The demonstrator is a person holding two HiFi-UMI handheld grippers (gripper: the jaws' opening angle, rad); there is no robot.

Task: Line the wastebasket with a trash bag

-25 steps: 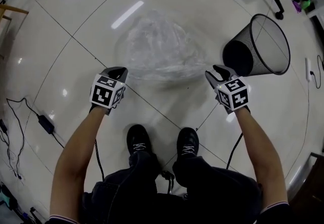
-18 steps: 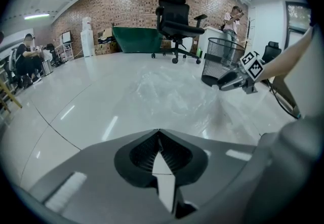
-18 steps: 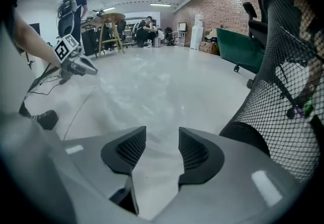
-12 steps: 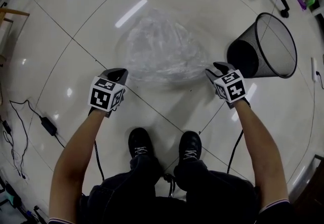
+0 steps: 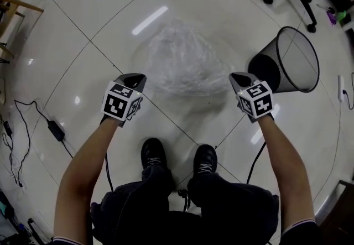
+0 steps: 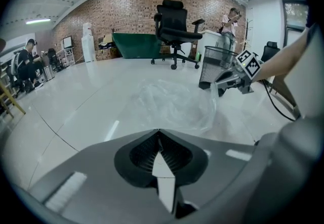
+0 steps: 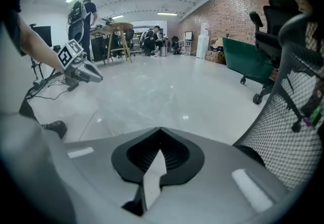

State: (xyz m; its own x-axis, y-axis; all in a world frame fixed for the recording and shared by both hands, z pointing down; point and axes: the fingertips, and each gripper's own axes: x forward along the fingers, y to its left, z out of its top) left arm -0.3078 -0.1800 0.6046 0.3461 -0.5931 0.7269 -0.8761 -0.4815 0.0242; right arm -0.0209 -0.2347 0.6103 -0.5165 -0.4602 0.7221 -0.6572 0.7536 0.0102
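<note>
**Bag held btwn both grippers, basket off to the right**

The clear trash bag (image 5: 185,61) billows low over the floor (image 5: 83,39) in front of the person. Its near edge runs from the left gripper (image 5: 135,78) across to the right gripper (image 5: 237,77). Can't tell if the bag's far end touches the tiles.

Left gripper: jaws pressed together, no gap in the left gripper view. The film comes right up to the tip, so it's pinching the bag's edge.

Right gripper: jaws have just closed and the tips now meet. The left gripper view shows a corner of the bag drawn into a thin strand at its tip, so the bag is btwn the jaws and gripped.

Both grippers point fwd and down, roughly level w/ each other and well apart, marker cubes facing up.

The wastebasket (image 5: 296,61) is black wire mesh. It stands upright on the floor just beyond and to the right of the right gripper, near it but not touching. Its mesh fills the right edge of the right gripper view. The bag lies wholly to its left, apart from the rim.

Other bits:
- a black office chair (image 6: 174,23) farther back, beyond the basket
- the person's black shoes (image 5: 152,152) on the tiles below the grippers
- a power adapter (image 5: 55,130) w/ cable on the floor at far left
- a brick wall (image 6: 126,10) in the bkgd, w/ people at desks
</note>
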